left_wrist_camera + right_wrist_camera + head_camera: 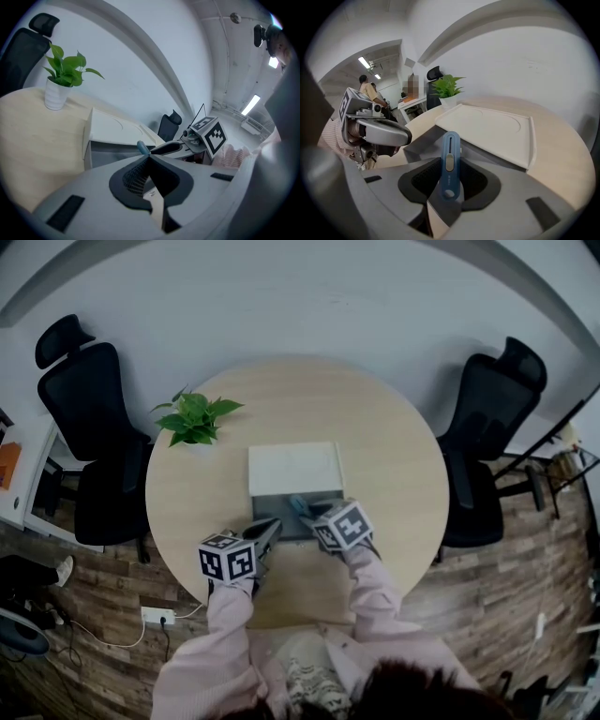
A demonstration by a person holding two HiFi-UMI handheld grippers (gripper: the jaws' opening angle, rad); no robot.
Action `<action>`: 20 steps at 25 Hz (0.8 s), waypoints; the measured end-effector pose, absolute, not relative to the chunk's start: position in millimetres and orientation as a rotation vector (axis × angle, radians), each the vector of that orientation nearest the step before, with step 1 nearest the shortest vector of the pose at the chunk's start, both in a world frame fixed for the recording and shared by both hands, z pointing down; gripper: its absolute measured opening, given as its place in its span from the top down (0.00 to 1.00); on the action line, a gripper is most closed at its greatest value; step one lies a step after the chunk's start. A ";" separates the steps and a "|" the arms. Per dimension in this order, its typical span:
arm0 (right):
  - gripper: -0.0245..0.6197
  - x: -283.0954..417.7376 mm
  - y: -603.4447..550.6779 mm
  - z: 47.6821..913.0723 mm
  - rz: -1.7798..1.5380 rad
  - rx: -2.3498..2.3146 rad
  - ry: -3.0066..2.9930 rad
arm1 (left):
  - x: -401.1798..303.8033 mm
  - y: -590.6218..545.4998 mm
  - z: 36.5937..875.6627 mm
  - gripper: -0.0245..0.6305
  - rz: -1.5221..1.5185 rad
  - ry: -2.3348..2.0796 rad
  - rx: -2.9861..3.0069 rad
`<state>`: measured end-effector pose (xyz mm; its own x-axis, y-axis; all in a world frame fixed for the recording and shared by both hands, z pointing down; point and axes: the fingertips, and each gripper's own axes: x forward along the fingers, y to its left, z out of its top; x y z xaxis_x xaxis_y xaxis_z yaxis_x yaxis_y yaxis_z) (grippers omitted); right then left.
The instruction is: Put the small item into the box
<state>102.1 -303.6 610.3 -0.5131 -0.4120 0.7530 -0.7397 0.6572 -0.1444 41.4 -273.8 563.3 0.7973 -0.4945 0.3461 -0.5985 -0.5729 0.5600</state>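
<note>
A white box sits in the middle of the round table (394,446), its flat white lid (293,468) laid back and its grey inside (277,512) facing me. My right gripper (314,515) hovers at the box's near edge, shut on a small blue sliding cutter (450,145) that sticks out past the fingertips toward the lid (492,129). The cutter's tip (141,147) shows over the box in the left gripper view. My left gripper (266,532) hangs just left of it at the box's front left corner, jaws together and holding nothing.
A potted green plant (194,418) stands on the table at the back left of the box. Black office chairs stand at the left (89,399) and right (492,409) of the table. A power strip (159,617) lies on the wooden floor.
</note>
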 end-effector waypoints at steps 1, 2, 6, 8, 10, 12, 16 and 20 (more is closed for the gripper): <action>0.77 100.7 -303.5 611.8 0.596 0.876 -2.164 | 41.4 -273.6 564.0 0.95 0.197 -0.804 2.293; 0.77 99.8 -303.5 613.3 0.595 0.866 -2.160 | 41.5 -273.7 564.6 0.95 0.198 -0.804 2.291; 0.77 95.5 -304.7 618.0 0.591 0.836 -2.144 | 39.5 -274.8 566.8 0.95 0.199 -0.806 2.277; 0.77 93.3 -304.5 620.6 0.592 0.820 -2.139 | 38.8 -274.7 568.1 0.95 0.198 -0.807 2.270; 0.77 92.3 -303.9 624.6 0.593 0.807 -2.130 | 38.9 -274.4 568.9 0.95 0.199 -0.804 2.266; 0.77 91.8 -303.4 628.2 0.592 0.796 -2.119 | 39.0 -273.8 570.2 0.95 0.203 -0.802 2.261; 0.77 90.2 -306.6 631.4 0.580 0.767 -2.102 | 41.1 -273.3 572.3 0.95 0.212 -0.793 2.255; 0.77 86.3 -310.6 634.4 0.551 0.725 -2.084 | 42.0 -272.6 575.4 0.95 0.214 -0.785 2.246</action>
<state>86.3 -310.6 634.4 -0.4799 -0.2964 0.8257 -0.6660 0.7358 -0.1229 42.0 -272.6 575.4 0.7991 -0.4733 0.3706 -0.5960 -0.5431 0.5915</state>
